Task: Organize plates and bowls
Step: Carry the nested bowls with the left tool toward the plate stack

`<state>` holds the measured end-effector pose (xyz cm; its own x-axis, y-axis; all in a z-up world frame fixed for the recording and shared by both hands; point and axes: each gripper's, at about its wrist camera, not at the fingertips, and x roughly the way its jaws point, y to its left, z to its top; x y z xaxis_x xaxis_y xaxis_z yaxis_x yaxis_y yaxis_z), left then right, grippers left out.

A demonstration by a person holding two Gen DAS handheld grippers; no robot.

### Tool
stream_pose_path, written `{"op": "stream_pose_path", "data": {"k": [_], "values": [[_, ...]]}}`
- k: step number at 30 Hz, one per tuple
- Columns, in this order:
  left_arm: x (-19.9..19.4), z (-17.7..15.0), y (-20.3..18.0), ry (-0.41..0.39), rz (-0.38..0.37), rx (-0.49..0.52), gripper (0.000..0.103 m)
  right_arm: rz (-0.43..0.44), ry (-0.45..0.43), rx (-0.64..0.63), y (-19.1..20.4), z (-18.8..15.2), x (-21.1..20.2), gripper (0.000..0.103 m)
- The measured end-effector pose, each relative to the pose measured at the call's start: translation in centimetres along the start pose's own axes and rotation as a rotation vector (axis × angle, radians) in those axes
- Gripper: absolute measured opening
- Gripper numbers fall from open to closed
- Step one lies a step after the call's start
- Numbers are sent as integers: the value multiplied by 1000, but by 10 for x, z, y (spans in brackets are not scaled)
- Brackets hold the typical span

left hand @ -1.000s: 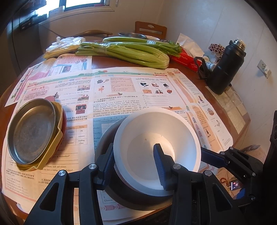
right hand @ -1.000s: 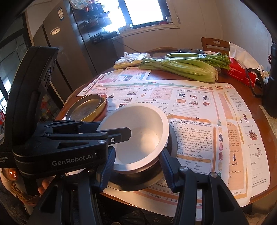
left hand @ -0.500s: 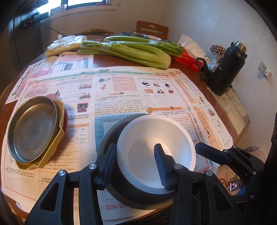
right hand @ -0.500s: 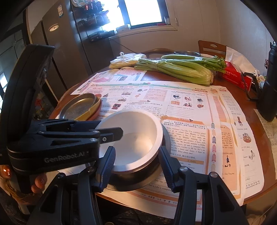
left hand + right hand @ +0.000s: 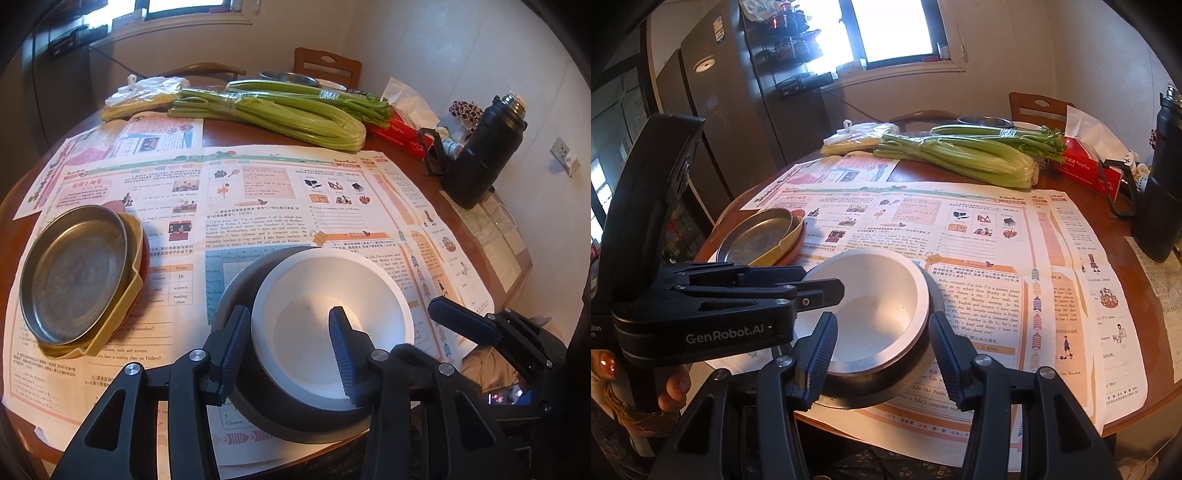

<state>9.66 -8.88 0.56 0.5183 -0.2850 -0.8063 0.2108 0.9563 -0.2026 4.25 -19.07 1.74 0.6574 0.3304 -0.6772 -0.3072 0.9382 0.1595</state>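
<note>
White round ceramic bowl [image 5: 332,288] seated inside a wider dark grey metal bowl [image 5: 236,288], both on the printed newspaper sheet [image 5: 258,192] close to the near edge of the round brown wooden table [image 5: 229,129]. Off to the left on the same paper, well apart from the bowls: a round steel plate [image 5: 74,277] stacked on a yellow plastic plate [image 5: 136,280], with a reddish one just showing beneath.

Left gripper [image 5: 288,312] straddling the white bowl's near-left wall, one finger outside, one inside. Cannot tell whether pinching or merely set around it, since the gap looks broad. Right gripper [image 5: 882,317] spread wide in front of the nested pair, holding nothing.

Probably the seating and letting-go step. Check first that the white bowl sits flat and centred in the grey one. Spread the left fingers fully before lifting, then draw straight up and back, so that the inner finger does not hook the rim and tip the pair off the table's edge.
</note>
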Motion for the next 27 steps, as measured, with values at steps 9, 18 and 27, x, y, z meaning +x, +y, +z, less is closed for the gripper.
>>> {"op": "stream_pose_path", "data": {"k": [9,18,27], "values": [[-15,2,0,-34,8,-1,48,-6,-29,28,-7,5,-12,52],[-17,3,12,-36,21,-29,51,-24,-29,48,-12,8,-12,53],[-10,-1,26,-20,21,-65,52,-45,-6,86,-22,6,-3,55]]}}
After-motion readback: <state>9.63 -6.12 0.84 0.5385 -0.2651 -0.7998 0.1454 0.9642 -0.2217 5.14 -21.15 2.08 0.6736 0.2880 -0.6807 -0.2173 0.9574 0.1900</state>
